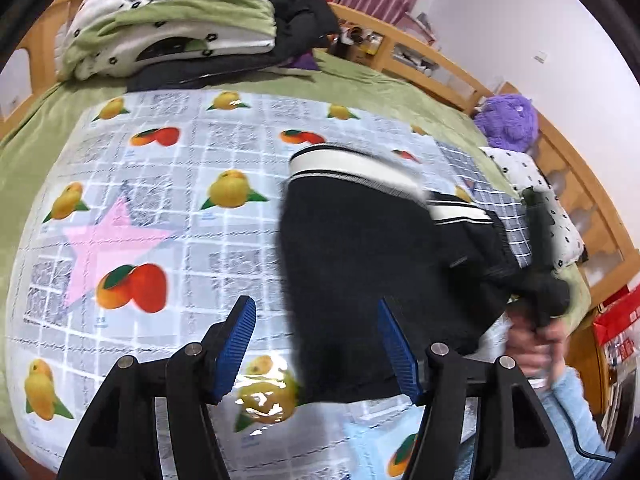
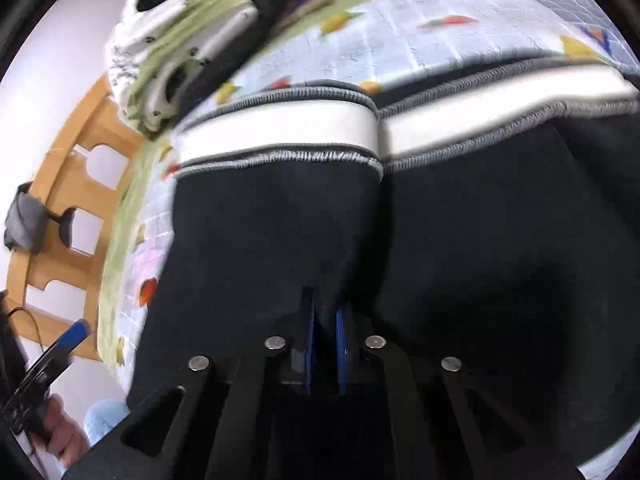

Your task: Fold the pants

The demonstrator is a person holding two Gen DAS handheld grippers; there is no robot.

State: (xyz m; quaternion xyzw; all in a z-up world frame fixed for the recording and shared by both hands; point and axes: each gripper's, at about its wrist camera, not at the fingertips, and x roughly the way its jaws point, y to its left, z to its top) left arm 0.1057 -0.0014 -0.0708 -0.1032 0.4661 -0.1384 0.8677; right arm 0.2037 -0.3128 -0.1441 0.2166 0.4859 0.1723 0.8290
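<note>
Left gripper (image 1: 316,348): nearest the left wrist camera, its blue-padded fingers (image 1: 236,350) stood apart and released, nothing between them; one pad hung over the fruit-print sheet, the other over the near edge of the pants.
Right gripper (image 2: 324,344): fingers (image 2: 308,344) clenched on a fold of the black cloth, pinched between the blue pads.
Pants (image 1: 352,264): black, with white-striped cuffs (image 2: 280,128) side by side, lying on the fruit-print sheet (image 1: 160,200) toward the right of the bed; blurred.
Hand (image 1: 536,344): at the right in the left wrist view, gripping the other gripper's handle, a pale blue sleeve below it.
Bed (image 1: 440,64): wooden frame, green blanket under the sheet.
Folded bedding (image 1: 172,16): stacked at the far end, dark clothes beside it.
Purple plush (image 1: 508,120): at the bed's right rail, beside a spotted pillow (image 1: 532,184).
</note>
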